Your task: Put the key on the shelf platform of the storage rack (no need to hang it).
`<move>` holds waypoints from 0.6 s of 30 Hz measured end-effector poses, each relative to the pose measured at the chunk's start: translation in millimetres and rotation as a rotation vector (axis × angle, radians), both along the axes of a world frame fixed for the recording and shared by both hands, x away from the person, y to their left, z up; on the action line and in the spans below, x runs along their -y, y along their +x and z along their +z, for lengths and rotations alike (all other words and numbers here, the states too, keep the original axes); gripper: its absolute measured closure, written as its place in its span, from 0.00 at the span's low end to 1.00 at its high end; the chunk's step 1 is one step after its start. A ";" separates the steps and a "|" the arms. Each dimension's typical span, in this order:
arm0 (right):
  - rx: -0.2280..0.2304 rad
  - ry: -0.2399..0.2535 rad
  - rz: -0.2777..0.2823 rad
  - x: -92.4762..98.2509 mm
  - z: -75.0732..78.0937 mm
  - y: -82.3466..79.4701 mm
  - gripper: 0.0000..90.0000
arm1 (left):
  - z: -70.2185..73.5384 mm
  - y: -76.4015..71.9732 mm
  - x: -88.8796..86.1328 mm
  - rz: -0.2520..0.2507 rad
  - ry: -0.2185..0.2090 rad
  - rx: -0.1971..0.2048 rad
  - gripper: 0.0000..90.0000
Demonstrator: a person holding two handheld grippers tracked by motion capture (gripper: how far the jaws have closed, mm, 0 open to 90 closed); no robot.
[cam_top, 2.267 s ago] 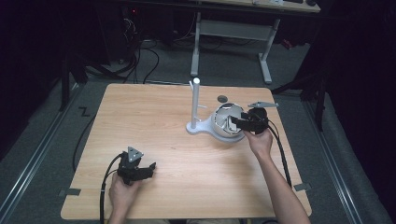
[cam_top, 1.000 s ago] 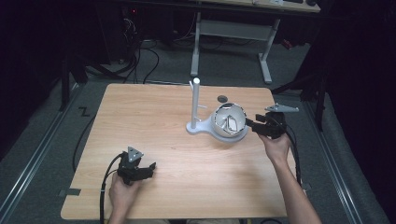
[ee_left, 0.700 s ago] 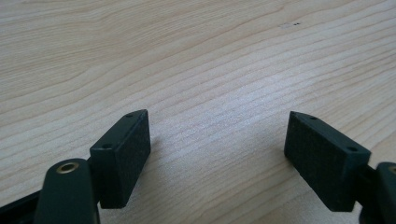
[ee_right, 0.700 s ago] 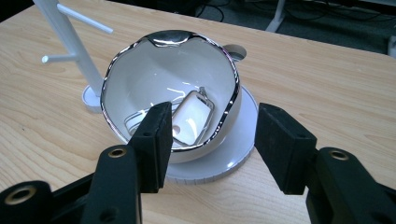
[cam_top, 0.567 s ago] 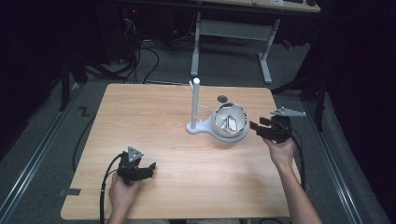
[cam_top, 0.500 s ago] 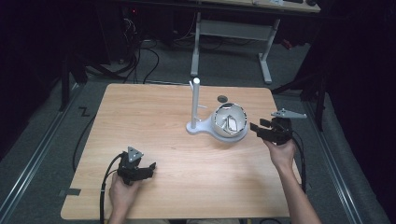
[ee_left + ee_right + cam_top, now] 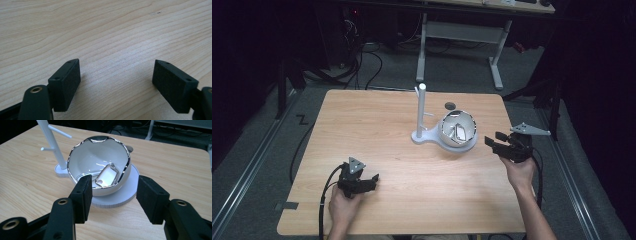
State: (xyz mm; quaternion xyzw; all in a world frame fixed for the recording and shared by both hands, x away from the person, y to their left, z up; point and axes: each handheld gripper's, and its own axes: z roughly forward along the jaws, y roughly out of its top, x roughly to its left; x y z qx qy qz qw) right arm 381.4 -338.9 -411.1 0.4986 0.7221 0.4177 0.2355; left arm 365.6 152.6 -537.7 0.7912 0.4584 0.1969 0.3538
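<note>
Your right gripper [image 7: 493,143] hovers wide open and empty beside the white bowl [image 7: 100,167] near the surface's [image 7: 377,125] right edge. Left gripper [image 7: 368,181] rests open, empty, near-left corner.

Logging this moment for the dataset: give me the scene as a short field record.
surface: wooden table
stand: white stand, upright post with side pegs on a flat base
bowl: white bowl with silvery wavy rim, sitting on the stand's round base, tipped toward the right tongs
bowl contents: small silvery rectangular piece, resting inside
left tongs: open, low over bare wood near the table's front left, holding nothing
right tongs: open, facing the bowl, clear of it, holding nothing
</note>
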 end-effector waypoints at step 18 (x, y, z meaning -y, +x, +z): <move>0.002 0.040 -0.012 11.3 -7.9 -25.8 0.51 | 0.0 0.0 0.0 0.000 0.000 0.000 0.26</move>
